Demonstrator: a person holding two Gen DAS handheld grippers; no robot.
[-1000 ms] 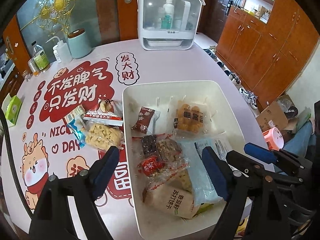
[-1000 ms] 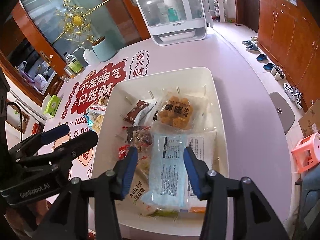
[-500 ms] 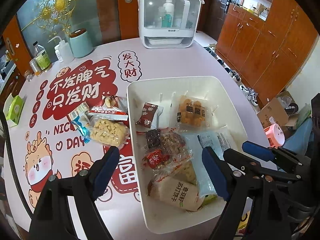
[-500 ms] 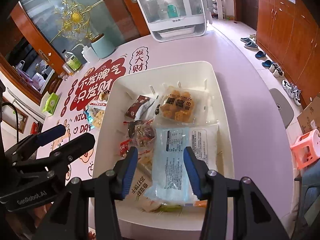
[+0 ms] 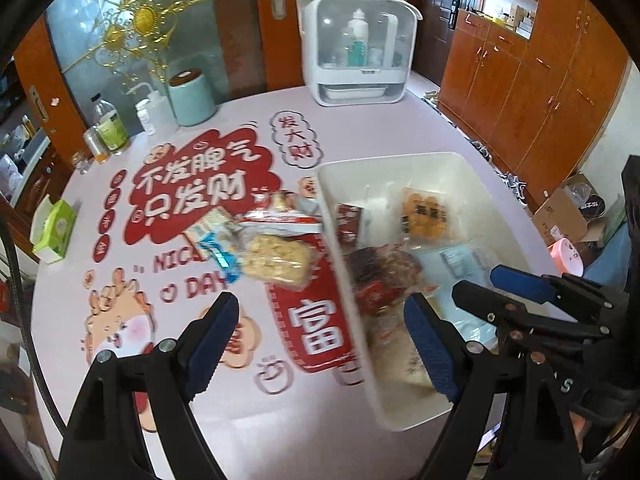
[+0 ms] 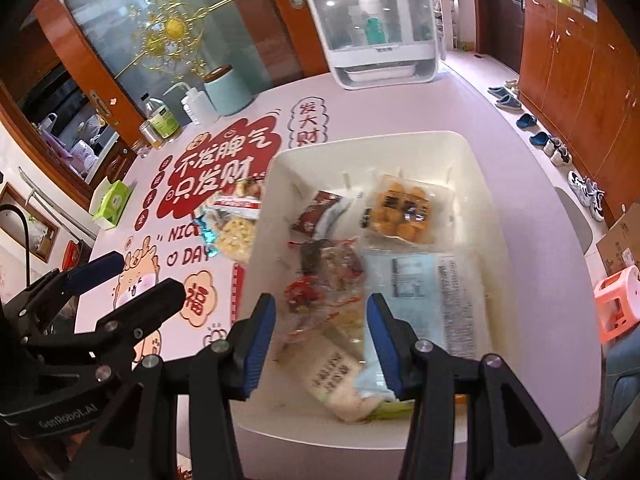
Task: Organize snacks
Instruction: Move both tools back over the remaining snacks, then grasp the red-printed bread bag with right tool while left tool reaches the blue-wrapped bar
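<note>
1. Pink printed table; white bin already holds most snacks.
2. Three packets lie just left of bin.
3. Left gripper & right gripper: both spread wide, empty.
4. Likely mid-task; next, left reaches for a loose packet.

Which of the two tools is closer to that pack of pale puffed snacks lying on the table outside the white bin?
Left. The left tool hovers open just short of the puffed snack pack; the right tool hangs open over the white bin, beyond its wall.

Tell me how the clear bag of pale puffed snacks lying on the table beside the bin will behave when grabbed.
The puffed-snack bag looks light: mostly airy pieces. Its thin clear film will probably crumple and slip, so it may sag from a corner pinch. The pieces look brittle; a hard squeeze could crush them.
</note>
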